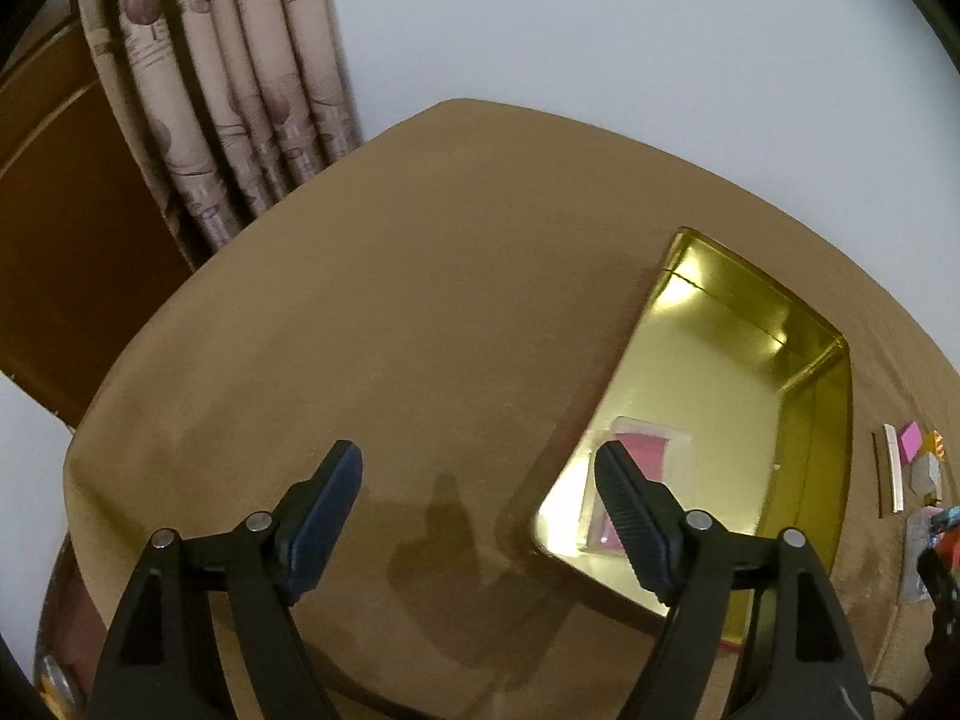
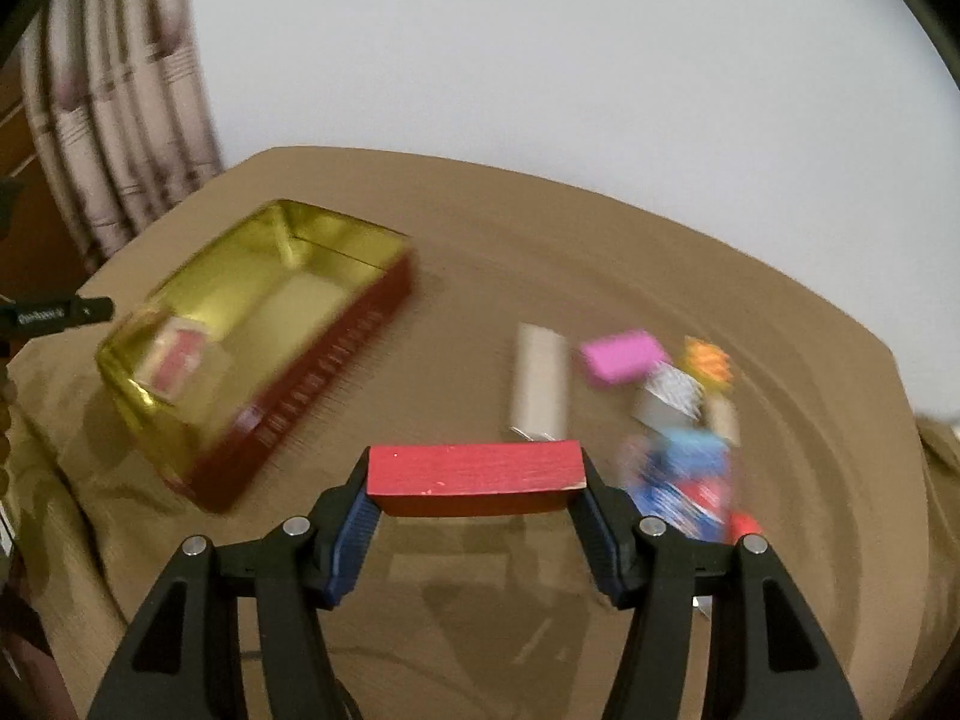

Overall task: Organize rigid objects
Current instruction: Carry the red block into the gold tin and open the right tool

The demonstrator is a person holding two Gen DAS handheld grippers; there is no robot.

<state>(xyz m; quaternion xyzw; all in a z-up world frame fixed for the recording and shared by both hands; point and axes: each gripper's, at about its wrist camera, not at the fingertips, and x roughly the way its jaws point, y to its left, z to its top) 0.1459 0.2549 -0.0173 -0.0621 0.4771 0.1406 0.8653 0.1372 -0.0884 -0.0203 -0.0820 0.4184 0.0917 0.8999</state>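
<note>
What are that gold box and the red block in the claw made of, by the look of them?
The gold box looks like thin metal, probably a tin: its inner walls are glossy and mirror the light, and the outside is dark red. The red block, clamped in the right claw, looks like painted wood: matte red with faint streaks and small chips showing a paler material at the edges.

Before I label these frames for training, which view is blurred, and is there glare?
Right wrist view: motion-smeared, except the red wooden block in the right gripper. Left wrist view: mostly sharp, glare inside the gold metal tin.
</note>
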